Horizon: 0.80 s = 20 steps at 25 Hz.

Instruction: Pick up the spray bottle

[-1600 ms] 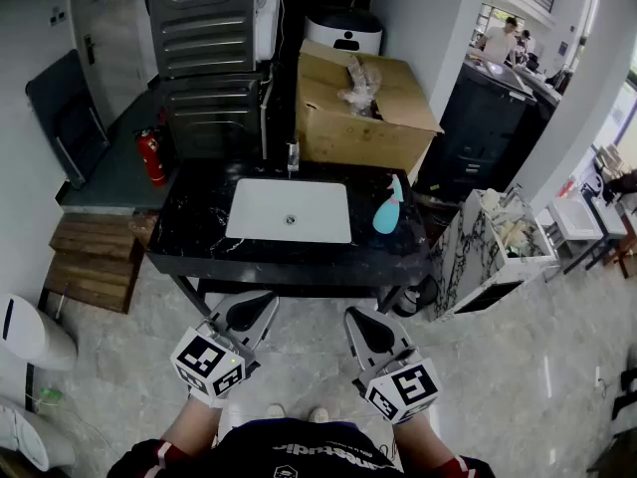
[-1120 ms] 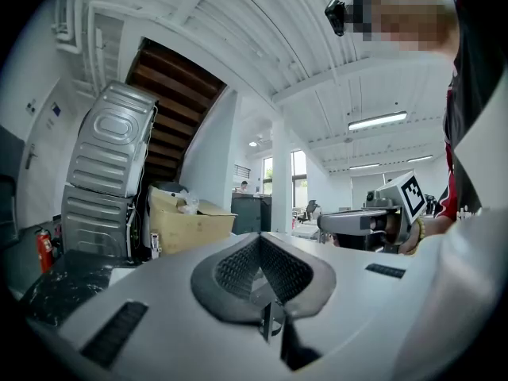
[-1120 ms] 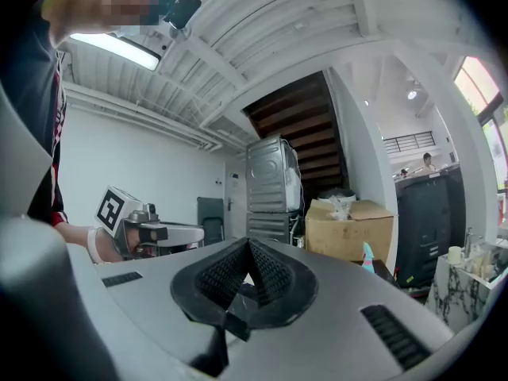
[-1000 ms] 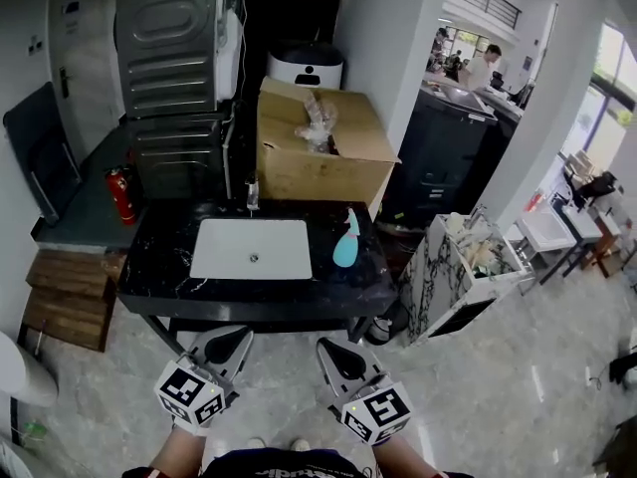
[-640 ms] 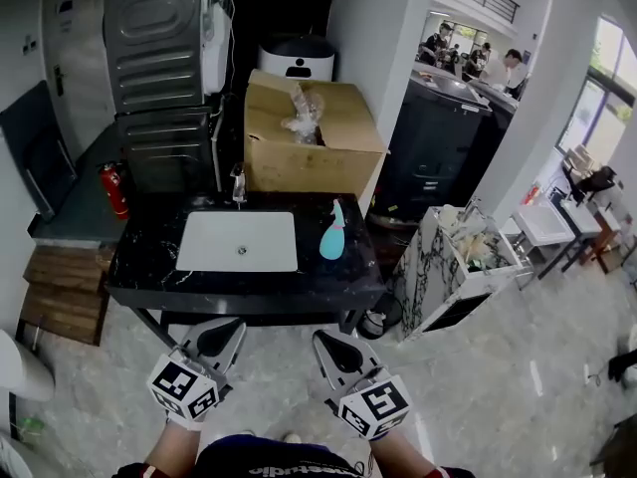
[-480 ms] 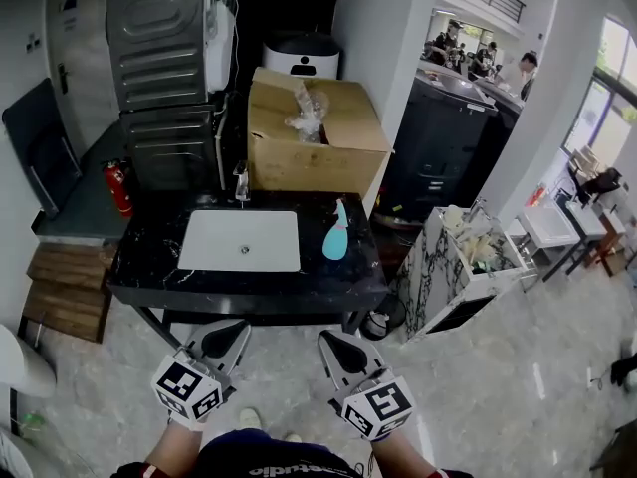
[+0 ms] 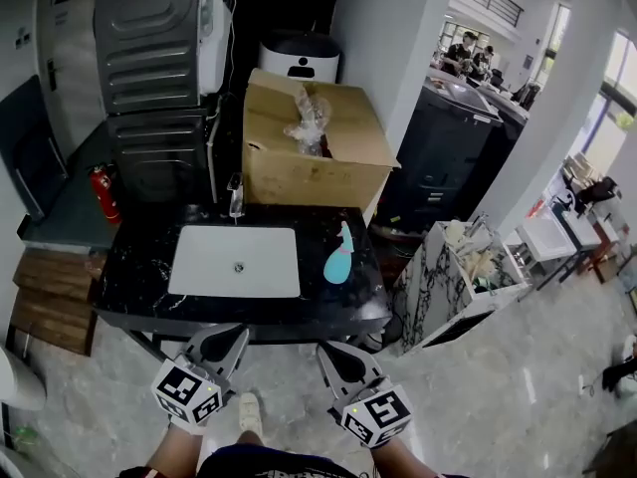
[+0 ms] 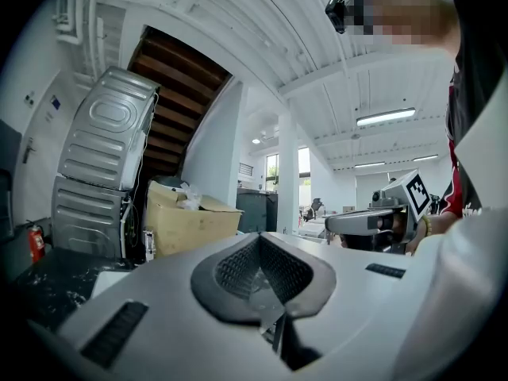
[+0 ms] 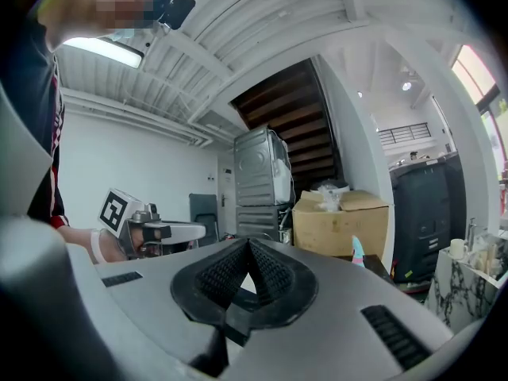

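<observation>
A light-blue spray bottle (image 7: 338, 258) with a pink top lies on the black marble counter (image 7: 328, 307), right of the white sink (image 7: 236, 262). In the right gripper view the spray bottle (image 9: 358, 250) peeks up beyond the jaws, in front of the cardboard box. My left gripper (image 7: 227, 335) and right gripper (image 7: 332, 353) are held level side by side just short of the counter's near edge, both shut and empty. The left gripper (image 8: 260, 240) shows its pads meeting, as does the right gripper (image 9: 248, 244). The bottle is ahead of the right gripper, well apart from it.
A cardboard box (image 7: 314, 142) stands behind the counter beside a faucet (image 7: 235, 197). Stacked grey machines (image 7: 159, 68) and a red fire extinguisher (image 7: 100, 193) are at the back left. A marble-patterned cabinet (image 7: 453, 287) stands right of the counter. People are in the far room.
Both grippers have moved forward toward the counter, whose near edge now lies just ahead of their tips. Their jaws stayed shut. The bottle has not moved on the counter.
</observation>
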Motion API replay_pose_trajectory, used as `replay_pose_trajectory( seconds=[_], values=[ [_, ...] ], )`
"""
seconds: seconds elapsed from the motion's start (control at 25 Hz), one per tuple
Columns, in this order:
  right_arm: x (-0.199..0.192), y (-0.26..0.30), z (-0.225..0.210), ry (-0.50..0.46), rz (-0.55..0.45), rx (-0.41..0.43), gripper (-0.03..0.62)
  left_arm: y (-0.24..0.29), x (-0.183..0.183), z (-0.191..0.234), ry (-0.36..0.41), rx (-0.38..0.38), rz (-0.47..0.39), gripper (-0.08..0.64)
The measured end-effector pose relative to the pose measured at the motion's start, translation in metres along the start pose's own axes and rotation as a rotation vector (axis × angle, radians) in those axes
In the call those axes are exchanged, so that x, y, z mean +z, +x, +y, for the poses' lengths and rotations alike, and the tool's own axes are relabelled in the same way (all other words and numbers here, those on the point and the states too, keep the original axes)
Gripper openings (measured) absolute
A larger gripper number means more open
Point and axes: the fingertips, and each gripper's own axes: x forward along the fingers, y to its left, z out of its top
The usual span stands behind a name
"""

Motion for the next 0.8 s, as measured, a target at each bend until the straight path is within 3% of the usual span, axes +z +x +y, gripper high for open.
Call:
replay_pose_trajectory(
  seconds=[0.52, 0.8],
  values=[
    [0.047, 0.159, -0.05, -0.012, -0.054, -0.085, 0.037, 0.076, 0.028, 0.142, 0.015, -0.085, -0.023, 0.015],
    [0.047, 0.191, -0.076, -0.002, -0.056, -0.139, 0.037, 0.107, 0.021, 0.176, -0.003, -0.115, -0.009, 0.015]
  ],
)
